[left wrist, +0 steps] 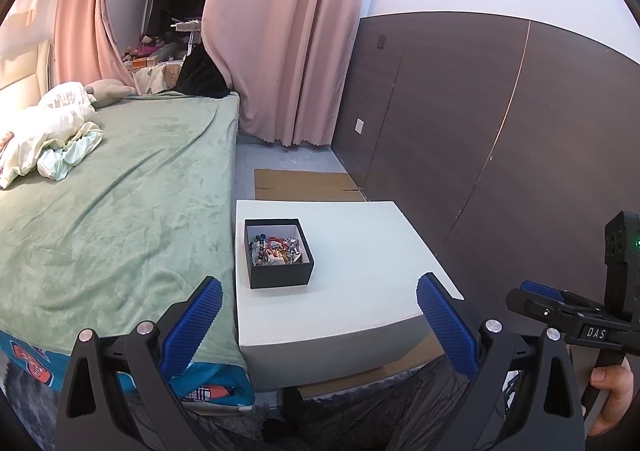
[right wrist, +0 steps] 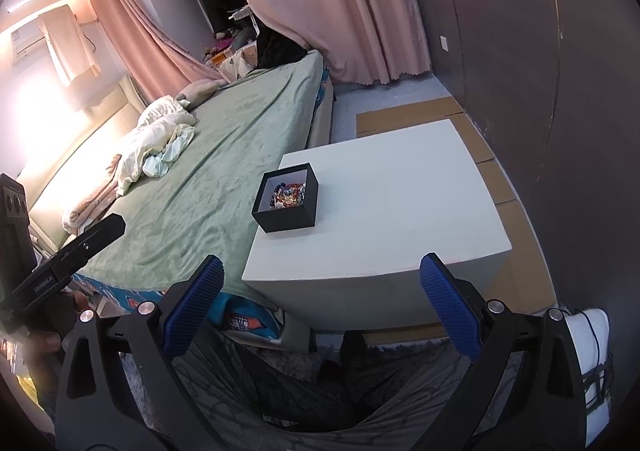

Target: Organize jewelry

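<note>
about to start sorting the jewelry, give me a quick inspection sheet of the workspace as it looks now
surface: white table, bare apart from one box, standing right beside the bed.
job's things: black box open, no lid seen, near the table's bed-side edge; a mixed heap of jewelry lies inside, pieces too small to tell apart.
clutter: nothing seen on the table.
grippers: left gripper open and empty, short of the table; right gripper open and empty, also short of it.
cables: nothing seen on the table.
surroundings: bed with green blanket and crumpled bedding, pink curtains, dark wall panels, flattened cardboard on the floor.
</note>
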{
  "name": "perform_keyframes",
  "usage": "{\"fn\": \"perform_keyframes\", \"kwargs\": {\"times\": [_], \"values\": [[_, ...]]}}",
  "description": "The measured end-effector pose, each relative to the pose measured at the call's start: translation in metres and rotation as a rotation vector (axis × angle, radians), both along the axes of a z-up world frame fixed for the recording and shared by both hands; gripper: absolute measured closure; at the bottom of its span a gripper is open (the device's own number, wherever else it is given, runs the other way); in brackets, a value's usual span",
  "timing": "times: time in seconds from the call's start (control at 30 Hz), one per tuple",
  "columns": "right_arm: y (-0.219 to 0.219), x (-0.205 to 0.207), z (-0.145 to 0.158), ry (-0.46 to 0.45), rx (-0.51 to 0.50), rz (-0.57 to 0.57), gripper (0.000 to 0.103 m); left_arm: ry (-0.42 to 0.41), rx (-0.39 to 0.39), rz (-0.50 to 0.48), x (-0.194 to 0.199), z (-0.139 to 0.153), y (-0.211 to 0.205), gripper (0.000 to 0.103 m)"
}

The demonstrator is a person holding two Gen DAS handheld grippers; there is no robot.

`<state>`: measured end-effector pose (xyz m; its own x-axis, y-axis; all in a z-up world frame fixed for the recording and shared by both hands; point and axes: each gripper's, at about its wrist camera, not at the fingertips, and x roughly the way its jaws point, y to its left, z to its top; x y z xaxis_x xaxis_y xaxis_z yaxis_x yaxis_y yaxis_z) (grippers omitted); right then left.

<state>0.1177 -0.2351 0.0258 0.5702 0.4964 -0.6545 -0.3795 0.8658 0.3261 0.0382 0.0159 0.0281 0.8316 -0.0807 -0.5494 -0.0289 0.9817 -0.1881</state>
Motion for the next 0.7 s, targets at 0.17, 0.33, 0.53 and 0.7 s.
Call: {"fn": "perform_keyframes", "kwargs": {"times": [0.17, 0.33, 0.53, 0.7], "values": [[-0.004, -0.004, 0.003, -0.007, 0.008, -0.006, 0.005, -0.001, -0.001, 0.0, -0.001, 0.001, 0.001, 0.008], [-0.005, -0.005, 0.004, -0.01, 0.006, -0.008, 0.005, -0.011, 0.004, -0.002, -0.006, 0.003, -0.002, 0.008], [-0.007, -0.006, 0.005, -0.015, 0.006, -0.006, 0.005, -0.013, 0.006, 0.0, -0.009, 0.004, -0.004, 0.008], [-0.008, -0.008, 0.006, -0.016, 0.006, -0.007, 0.005, -0.02, 0.013, -0.006, -0.014, 0.005, -0.009, 0.008]]}}
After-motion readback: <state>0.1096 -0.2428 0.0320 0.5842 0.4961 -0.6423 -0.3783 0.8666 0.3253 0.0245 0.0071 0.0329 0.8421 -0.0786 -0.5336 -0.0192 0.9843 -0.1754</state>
